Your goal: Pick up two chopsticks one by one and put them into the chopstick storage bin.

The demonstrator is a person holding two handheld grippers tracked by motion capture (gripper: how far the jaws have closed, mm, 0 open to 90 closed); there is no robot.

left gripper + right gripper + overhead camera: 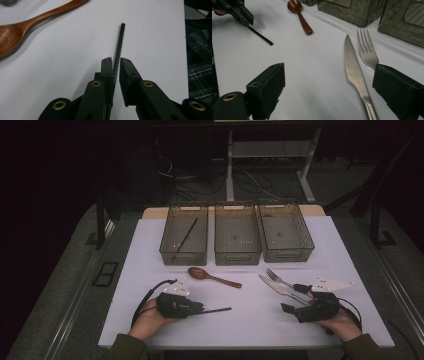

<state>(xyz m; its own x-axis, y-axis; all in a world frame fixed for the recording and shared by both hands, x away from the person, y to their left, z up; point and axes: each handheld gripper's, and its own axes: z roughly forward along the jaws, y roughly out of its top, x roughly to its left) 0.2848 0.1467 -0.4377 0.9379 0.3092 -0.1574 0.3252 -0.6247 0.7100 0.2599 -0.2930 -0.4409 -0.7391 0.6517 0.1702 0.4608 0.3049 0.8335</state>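
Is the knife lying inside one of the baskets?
No, the knife lies on the white table, beside the fork.

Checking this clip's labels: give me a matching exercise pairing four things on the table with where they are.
Things:
1. black chopstick
2. wooden spoon
3. knife
4. second chopstick

Places:
A. in the left bin
B. between the left gripper's fingers
C. on the table beside the fork
D. on the table before the bins, near the middle

Pairs: 1-B, 2-D, 3-C, 4-A
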